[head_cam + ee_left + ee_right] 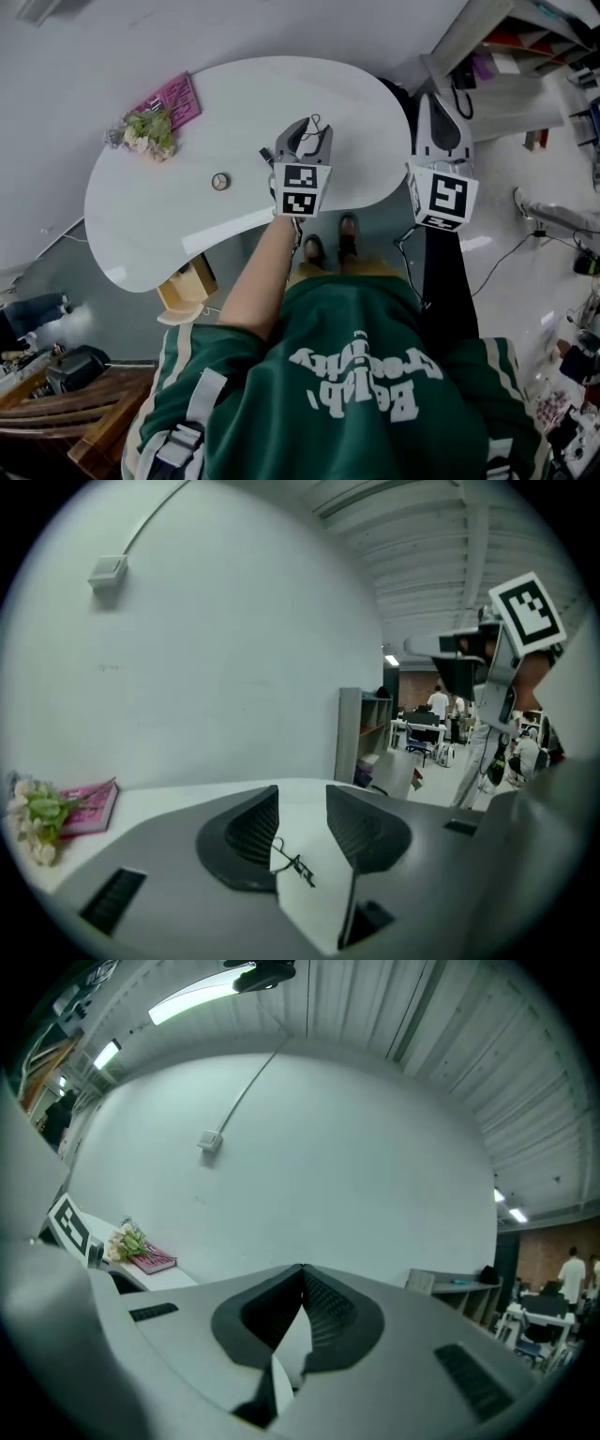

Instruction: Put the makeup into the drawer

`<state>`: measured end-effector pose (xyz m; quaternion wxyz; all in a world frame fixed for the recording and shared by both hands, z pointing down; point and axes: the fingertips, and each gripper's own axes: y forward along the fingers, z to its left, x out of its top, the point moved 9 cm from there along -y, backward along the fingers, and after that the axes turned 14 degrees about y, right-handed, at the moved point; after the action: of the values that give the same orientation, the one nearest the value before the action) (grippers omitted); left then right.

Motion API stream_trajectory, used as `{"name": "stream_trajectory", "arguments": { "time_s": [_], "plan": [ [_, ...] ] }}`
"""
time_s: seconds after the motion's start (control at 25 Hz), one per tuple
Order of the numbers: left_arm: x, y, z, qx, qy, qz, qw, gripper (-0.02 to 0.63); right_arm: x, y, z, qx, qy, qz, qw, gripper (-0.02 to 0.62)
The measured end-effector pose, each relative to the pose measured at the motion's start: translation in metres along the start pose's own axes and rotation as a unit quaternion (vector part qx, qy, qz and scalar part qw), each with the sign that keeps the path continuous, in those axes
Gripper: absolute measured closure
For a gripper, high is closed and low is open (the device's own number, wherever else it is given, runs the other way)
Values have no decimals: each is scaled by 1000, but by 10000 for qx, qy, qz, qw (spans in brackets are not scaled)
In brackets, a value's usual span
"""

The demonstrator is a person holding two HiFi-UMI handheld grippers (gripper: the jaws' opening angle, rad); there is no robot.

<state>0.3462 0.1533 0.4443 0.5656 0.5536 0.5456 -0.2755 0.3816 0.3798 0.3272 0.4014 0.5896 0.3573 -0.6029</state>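
A small round makeup case (220, 181) lies on the white kidney-shaped table (159, 220), left of centre. Below the table's front edge, a light wooden drawer (190, 283) stands pulled out. My left gripper (307, 128) hovers over the table's right half, to the right of the case, well apart from it. Its jaws are open with nothing between them (302, 794). My right gripper (439, 103) is off the table's right end, over the floor. Its jaws meet at the tips with nothing in them (302, 1269). Neither gripper view shows the case.
A pink book (172, 100) and a bunch of flowers (145, 131) lie at the table's far left by the wall. Shelving (525, 42) stands at the upper right. Dark wooden furniture (56, 412) is at the lower left. Cables trail over the floor at right.
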Motion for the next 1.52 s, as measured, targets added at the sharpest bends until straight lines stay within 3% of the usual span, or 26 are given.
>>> {"name": "stream_trajectory", "arguments": {
  "time_s": [0.24, 0.6, 0.68, 0.76, 1.0, 1.2, 1.52],
  "plan": [
    [-57, 31, -25, 168, -465, 984, 9939, 439, -10, 4, -30, -27, -38, 240, 9997, 589],
    [-102, 55, -33, 622, -747, 1689, 9808, 441, -23, 11, -67, 13, -138, 300, 9995, 586],
    [-102, 55, -30, 795, -650, 1770, 9788, 559, -23, 11, -70, 20, -130, 324, 9994, 586],
    [-102, 55, -28, 864, -611, 1769, 9785, 565, -22, 11, -70, 83, -133, 322, 9994, 586],
    [-75, 49, -22, 959, -366, 1344, 9856, 566, -18, 13, -72, 142, -97, 196, 9997, 586],
    [-15, 31, 0, 1087, -52, 657, 9919, 566, -11, 19, -65, 254, 46, -30, 9997, 586],
    [94, -31, 51, 1538, 425, -636, 9851, 566, 9, 34, -38, 464, 206, -378, 9980, 586]
  ]
}}
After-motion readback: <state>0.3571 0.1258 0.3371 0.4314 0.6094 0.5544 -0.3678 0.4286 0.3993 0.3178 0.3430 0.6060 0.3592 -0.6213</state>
